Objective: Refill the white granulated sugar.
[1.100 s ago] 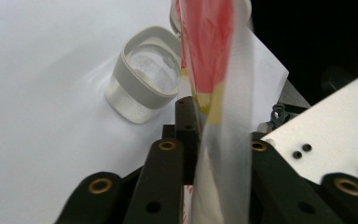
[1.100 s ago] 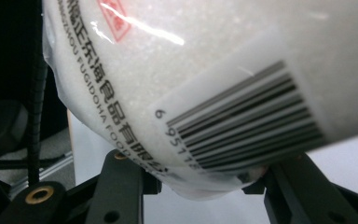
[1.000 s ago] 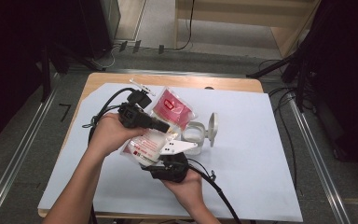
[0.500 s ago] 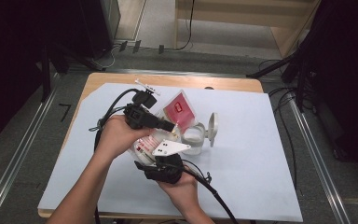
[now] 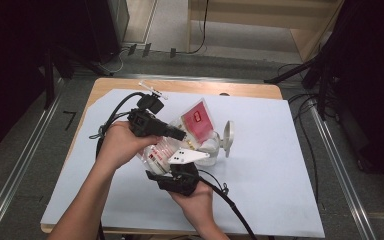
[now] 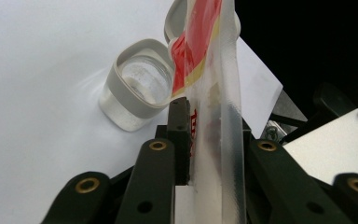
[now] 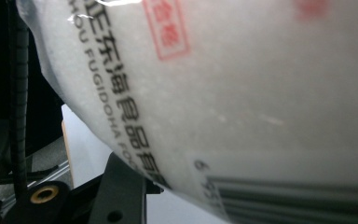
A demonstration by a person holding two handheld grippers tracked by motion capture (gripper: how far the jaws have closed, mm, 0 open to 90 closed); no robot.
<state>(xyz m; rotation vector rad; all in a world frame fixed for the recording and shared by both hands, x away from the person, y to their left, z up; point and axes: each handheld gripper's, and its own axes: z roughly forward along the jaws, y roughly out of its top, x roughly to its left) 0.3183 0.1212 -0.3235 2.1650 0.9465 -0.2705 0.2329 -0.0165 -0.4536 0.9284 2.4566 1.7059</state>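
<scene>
A clear plastic bag (image 5: 198, 120) with a red label and white grains hangs tilted between both grippers, just left of an open glass jar (image 5: 211, 148). The jar's lid (image 5: 228, 137) stands flipped back. My left gripper (image 5: 181, 135) comes in from the left, shut on the bag's thin upper edge (image 6: 214, 70). Its jaws have just been opening a little, with the film still between the pads. The jar (image 6: 140, 88) sits on the sheet beyond them. From the near side, my right gripper (image 5: 172, 166) is shut on the bag's full lower part (image 7: 242, 93). One finger (image 7: 121, 186) shows beneath the bag.
A white sheet (image 5: 280, 175) covers the wooden table (image 5: 240, 89). Black cables (image 5: 232, 210) trail from both grippers toward the near edge. Metal rails (image 5: 332, 160) run along the floor on both sides, and dark curtains stand beyond them.
The bag has been lifted off the sheet and its red end has swung up and right toward the jar. The left hand shifted slightly right. The right hand stayed put.
</scene>
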